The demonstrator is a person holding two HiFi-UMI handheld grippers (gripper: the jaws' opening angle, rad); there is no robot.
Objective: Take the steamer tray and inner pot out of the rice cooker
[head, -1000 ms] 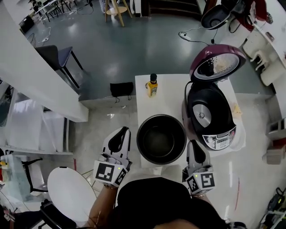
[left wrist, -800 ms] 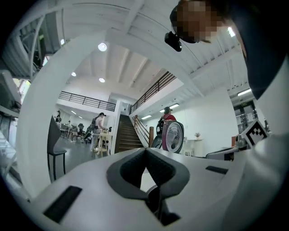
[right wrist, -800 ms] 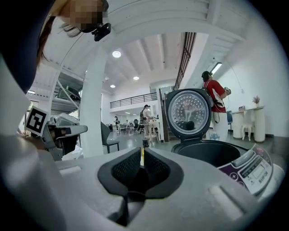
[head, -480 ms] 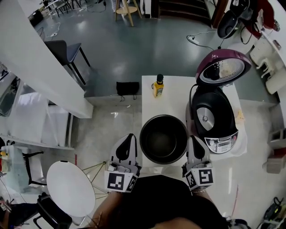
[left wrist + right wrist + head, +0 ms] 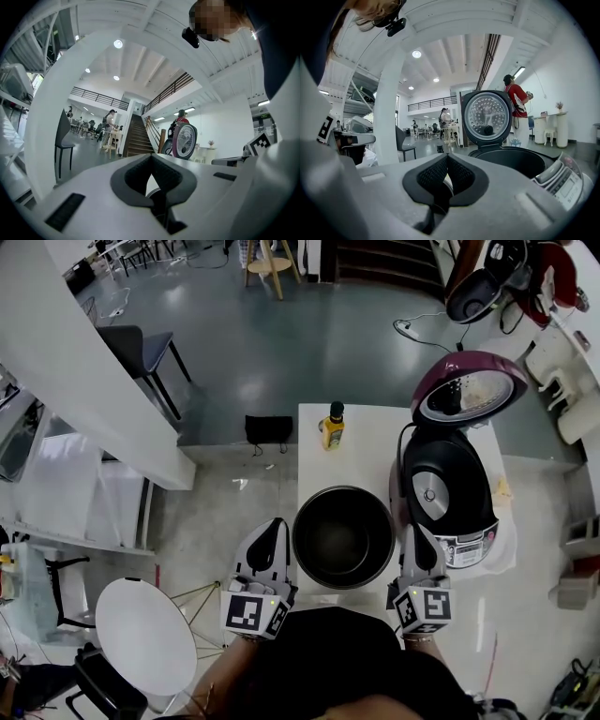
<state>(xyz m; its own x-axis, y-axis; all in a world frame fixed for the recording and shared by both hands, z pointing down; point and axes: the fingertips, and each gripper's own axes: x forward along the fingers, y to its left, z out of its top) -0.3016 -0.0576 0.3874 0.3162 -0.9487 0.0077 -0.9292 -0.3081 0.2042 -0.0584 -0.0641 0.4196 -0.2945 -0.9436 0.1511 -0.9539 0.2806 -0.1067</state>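
Head view: inner pot [image 5: 299,536] sat on the white table [image 5: 314,442], already outside the rice cooker [image 5: 448,498]. The cooker stood just right of it with its lid [image 5: 466,388] flipped up. Left gripper [image 5: 273,526] was just beside the pot's left rim, off the table edge. Right gripper [image 5: 417,531] was just beside the right rim, in the gap between pot and cooker. So the pot lay squarely between the two, inboard of each, both pointing away from the person. It's round, so there's no long axis to line up, and neither hand was clearly nearer. Cooker cavity looked bare, with a silver disc at the bottom. Couldn't find the steamer tray anywhere; it may be inside the pot, can't tell. A yellow bottle [image 5: 329,427] stood at the far edge of the table.

Left gripper view: left gripper [image 5: 151,174] had its jaws pressed together with nothing clamped. A curved sliver showed through the notch, probably the pot rim. The cooker lid [image 5: 185,140] was ahead and to the right.

Right gripper view: right gripper [image 5: 447,174] also had its jaws together and empty. The open cooker was ahead and to the right, with its cavity [image 5: 511,161] dark and the lid [image 5: 487,115] upright.

My read: any regrip on the pot means jaws open first, then each hand moves inward to the rim.
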